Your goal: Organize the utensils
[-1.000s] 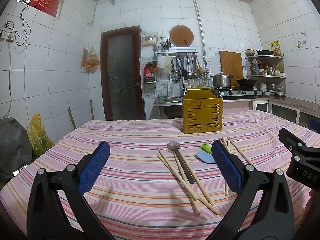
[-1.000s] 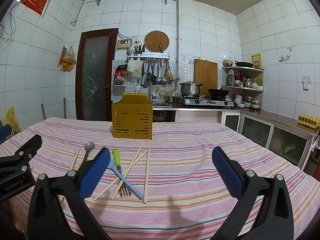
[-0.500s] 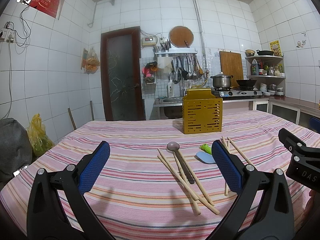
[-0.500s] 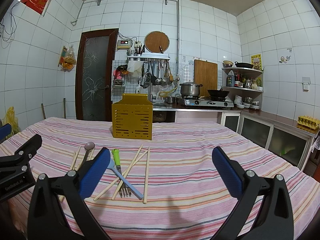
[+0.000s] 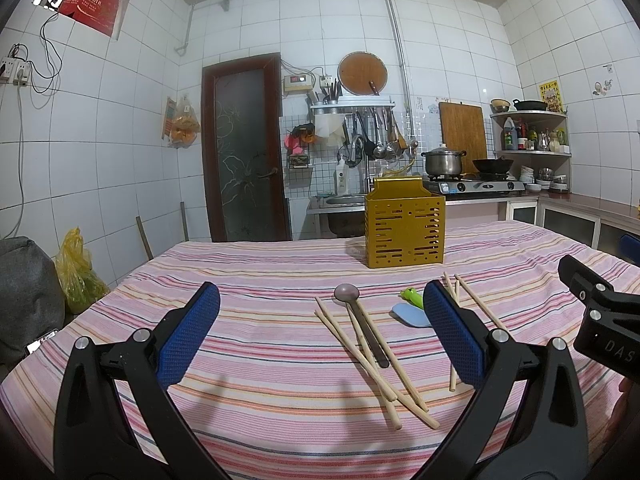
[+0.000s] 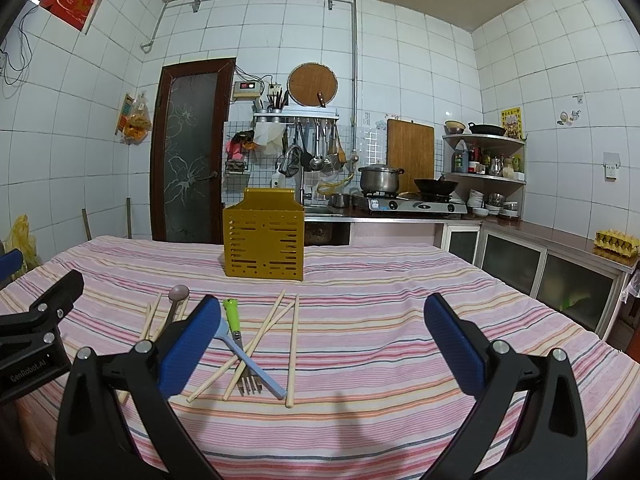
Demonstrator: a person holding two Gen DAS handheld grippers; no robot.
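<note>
Nothing is shifting since a second ago: both the left claw [image 5: 320, 332] and right claw [image 6: 320, 334] are hovering spread apart, empty; chopsticks [image 5: 372, 364], spoon [image 5: 362, 326] and fork [image 6: 240, 352] are lying on the table [image 5: 260, 400] before the yellow holder [image 5: 405, 232]; sorting is not starting.

Two low, side-by-side views toward seemingly shared yellow holder [image 5: 405, 229].

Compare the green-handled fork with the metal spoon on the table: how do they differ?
The green-handled fork has a bright green grip and steel tines; the metal spoon is plain grey metal throughout. The fork's tines point toward the camera, while the spoon's bowl points away, toward the yellow holder. The fork crosses a blue spatula and chopsticks on the right; the spoon lies among chopsticks further left. Both lie flat on the striped cloth, untouched.
</note>
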